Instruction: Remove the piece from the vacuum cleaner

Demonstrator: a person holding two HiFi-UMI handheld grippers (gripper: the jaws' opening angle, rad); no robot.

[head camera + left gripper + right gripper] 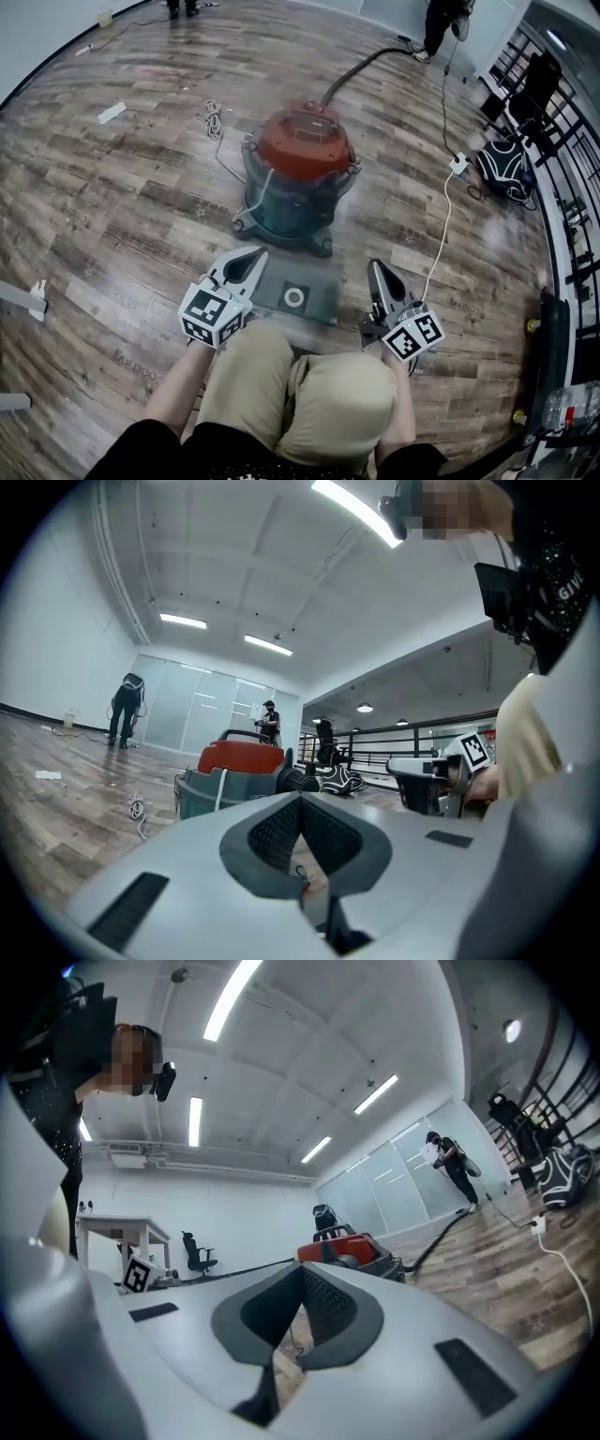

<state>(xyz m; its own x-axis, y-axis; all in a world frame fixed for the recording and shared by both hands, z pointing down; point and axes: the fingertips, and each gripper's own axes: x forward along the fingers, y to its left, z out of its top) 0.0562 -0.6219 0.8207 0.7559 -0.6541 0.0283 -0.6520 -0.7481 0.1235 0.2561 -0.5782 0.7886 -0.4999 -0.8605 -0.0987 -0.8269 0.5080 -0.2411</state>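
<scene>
The vacuum cleaner, a grey-green drum with a red lid and a dark hose running off behind it, stands on the wood floor. Just in front of its base a flat grey piece with a white ring lies on the floor. The left gripper and right gripper flank that piece, each with its jaws pressed together on nothing.

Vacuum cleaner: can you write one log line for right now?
vacuum cleaner: on floor, untouched | left gripper: shut, empty | right gripper: shut, empty
</scene>
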